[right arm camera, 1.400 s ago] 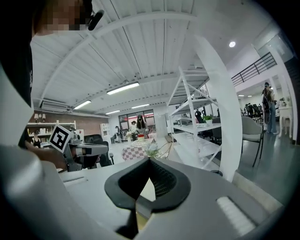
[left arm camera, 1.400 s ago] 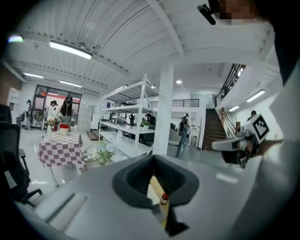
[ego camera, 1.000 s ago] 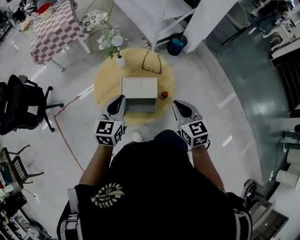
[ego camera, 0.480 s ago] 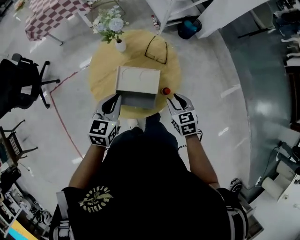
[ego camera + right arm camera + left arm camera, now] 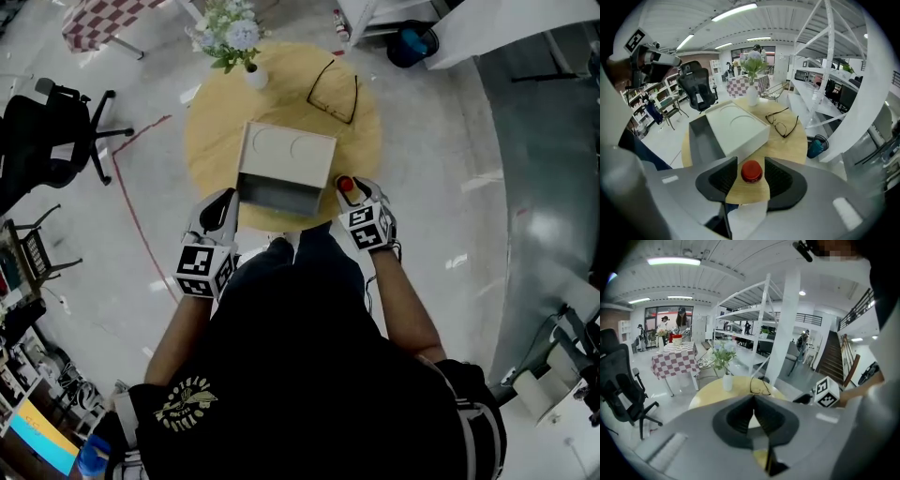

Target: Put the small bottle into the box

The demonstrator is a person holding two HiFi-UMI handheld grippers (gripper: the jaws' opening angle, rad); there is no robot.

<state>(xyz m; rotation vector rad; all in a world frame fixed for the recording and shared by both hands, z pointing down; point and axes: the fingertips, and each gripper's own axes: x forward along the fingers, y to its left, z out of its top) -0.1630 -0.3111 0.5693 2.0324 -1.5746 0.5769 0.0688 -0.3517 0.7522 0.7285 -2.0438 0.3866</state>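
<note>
The small bottle [image 5: 344,184] with a red cap [image 5: 751,171] stands on the round yellow table [image 5: 216,131], just right of the box. The box [image 5: 286,159] has a white lid [image 5: 736,125] and a grey open tray [image 5: 700,140] that sticks out toward me. My right gripper [image 5: 351,194] straddles the bottle; its jaws are opening, with a gap on each side of the cap [image 5: 751,162]. My left gripper [image 5: 228,199] hangs at the table's near edge by the tray's left corner, its jaws [image 5: 753,399] shut on nothing.
A pair of glasses [image 5: 336,86] lies at the table's far right. A white vase of flowers [image 5: 246,56] stands at its far left edge. Beyond the table are a black office chair [image 5: 47,141], a checkered table [image 5: 675,361] and white shelving [image 5: 825,79].
I have come closer to the table. My right gripper has moved forward so that the bottle now stands between its jaws, which are wider apart. The left gripper has stayed by the tray.
</note>
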